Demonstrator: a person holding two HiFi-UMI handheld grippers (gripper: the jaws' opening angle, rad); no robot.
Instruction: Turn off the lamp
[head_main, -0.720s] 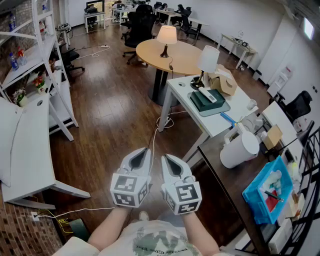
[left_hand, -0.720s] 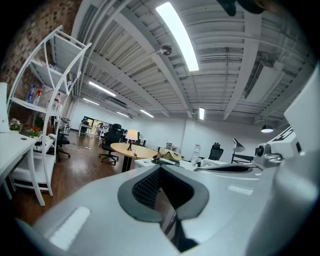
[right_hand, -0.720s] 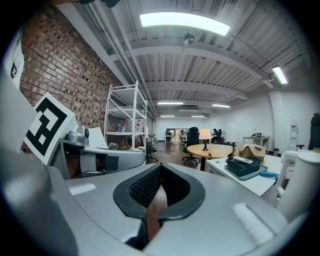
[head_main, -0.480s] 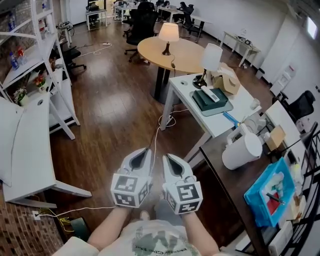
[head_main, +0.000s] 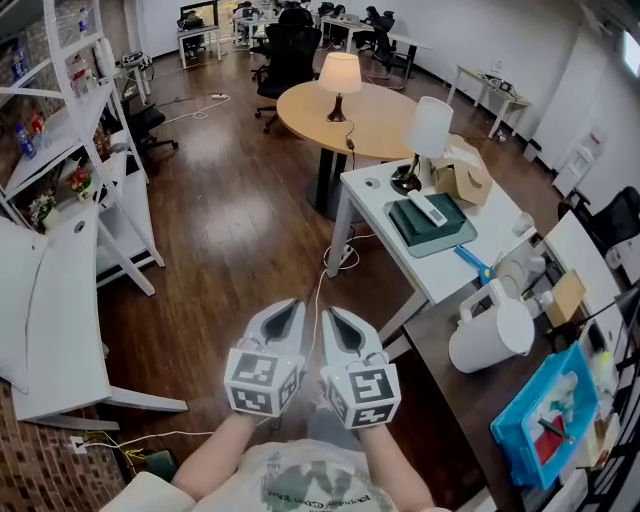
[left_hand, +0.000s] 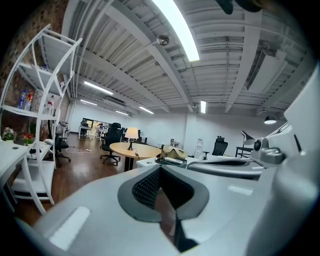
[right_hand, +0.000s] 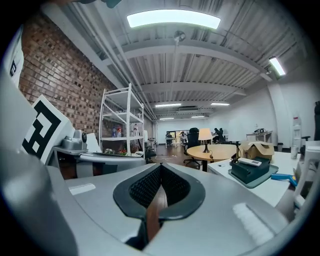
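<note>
Lamp (head_main: 339, 78) on round table (head_main: 382, 122) far ahead, second lamp (head_main: 429, 130) on desk (head_main: 385, 205) right of it, shelving (head_main: 70, 135) left, left gripper (head_main: 287, 312) beside right gripper (head_main: 336, 320) nearest.

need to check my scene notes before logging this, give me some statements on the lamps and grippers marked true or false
1. The lit lamp stands on the round wooden table. True.
2. The left gripper is shut on a lamp cord. False: its jaws are together with nothing between them.
3. The right gripper touches the lit lamp. False: it is held close to the person, far from both lamps.
4. A white-shaded lamp stands on the white desk. True.
5. The remote lies on the floor. False: it lies on the dark green box on the white desk.
</note>
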